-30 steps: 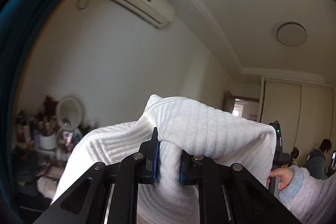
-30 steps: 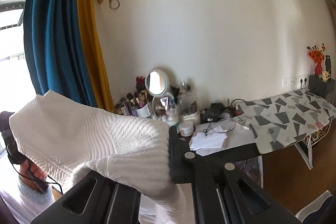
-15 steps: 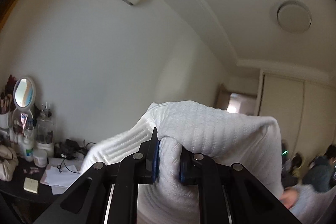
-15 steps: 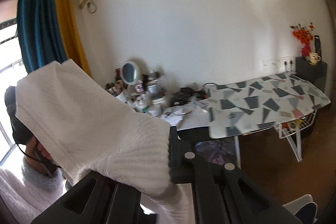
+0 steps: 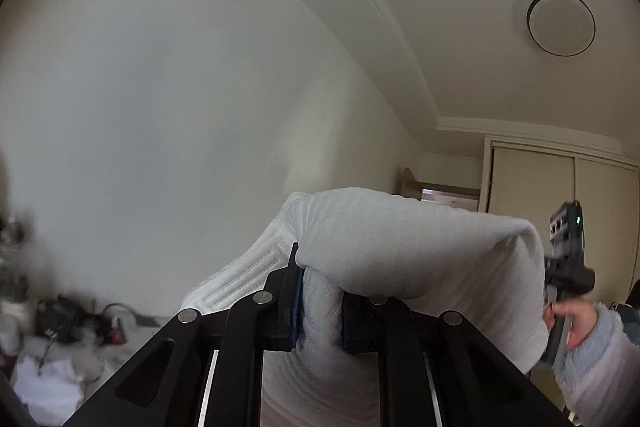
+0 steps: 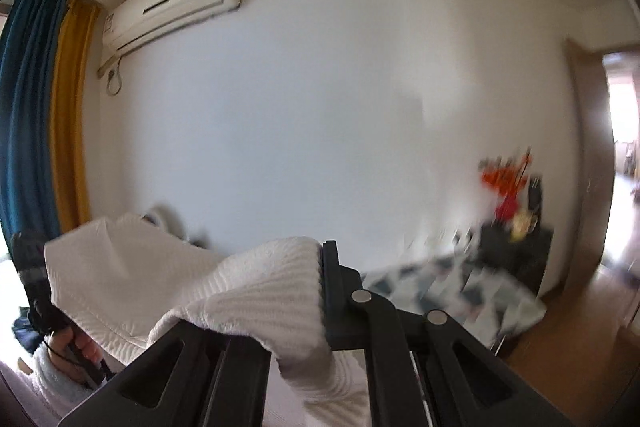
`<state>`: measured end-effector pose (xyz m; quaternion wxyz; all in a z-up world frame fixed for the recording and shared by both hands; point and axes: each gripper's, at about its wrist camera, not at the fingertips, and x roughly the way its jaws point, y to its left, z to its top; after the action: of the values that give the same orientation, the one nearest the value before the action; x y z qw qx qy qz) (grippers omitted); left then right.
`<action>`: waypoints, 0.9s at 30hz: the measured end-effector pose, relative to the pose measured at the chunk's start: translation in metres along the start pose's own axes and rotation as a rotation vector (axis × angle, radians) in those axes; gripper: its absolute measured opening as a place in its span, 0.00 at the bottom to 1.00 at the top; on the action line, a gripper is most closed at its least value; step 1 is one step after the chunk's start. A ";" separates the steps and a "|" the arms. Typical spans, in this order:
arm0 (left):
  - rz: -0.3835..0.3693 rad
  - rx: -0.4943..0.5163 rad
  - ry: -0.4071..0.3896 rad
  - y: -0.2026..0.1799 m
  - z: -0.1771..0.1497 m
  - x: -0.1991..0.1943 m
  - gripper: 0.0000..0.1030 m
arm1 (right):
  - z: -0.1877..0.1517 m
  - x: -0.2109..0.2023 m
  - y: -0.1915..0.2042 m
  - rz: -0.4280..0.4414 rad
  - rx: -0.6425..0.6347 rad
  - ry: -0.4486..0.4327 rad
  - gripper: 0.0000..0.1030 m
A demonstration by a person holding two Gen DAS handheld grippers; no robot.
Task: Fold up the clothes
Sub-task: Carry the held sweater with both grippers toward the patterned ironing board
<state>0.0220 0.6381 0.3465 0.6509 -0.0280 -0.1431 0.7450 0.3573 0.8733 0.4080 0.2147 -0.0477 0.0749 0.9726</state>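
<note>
Left gripper clamped on white knit garment, fabric bunched between blue pads, jaws narrow. Garment held up in air, draped over fingertips, stretched rightward toward right gripper gripped by right hand in fuzzy sleeve. From right wrist view: right gripper closed on garment, cloth folded over left finger, pressed against right finger; rest of garment spanning left toward left gripper, left hand below it. Room behind blurred: AC unit on wall, blue and yellow curtains, patterned ironing board, orange flowers, ceiling lamp, wardrobe.
</note>
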 end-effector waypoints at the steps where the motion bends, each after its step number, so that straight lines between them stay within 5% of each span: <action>1: -0.010 0.003 -0.002 0.006 0.002 0.017 0.13 | 0.014 0.009 -0.011 -0.012 -0.013 -0.027 0.04; 11: -0.029 0.115 0.075 0.049 0.030 0.166 0.13 | 0.104 0.110 -0.096 -0.009 -0.026 -0.183 0.04; 20: 0.026 0.086 0.156 0.088 0.006 0.265 0.13 | 0.113 0.248 -0.171 -0.014 -0.024 -0.093 0.04; 27: 0.142 0.105 0.130 0.085 -0.015 0.337 0.13 | 0.127 0.351 -0.246 0.104 -0.020 -0.108 0.04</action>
<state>-0.1069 0.9611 0.3600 0.6050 -0.0523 -0.0589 0.7924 0.1370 1.2595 0.4586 0.1668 0.0068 0.0557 0.9844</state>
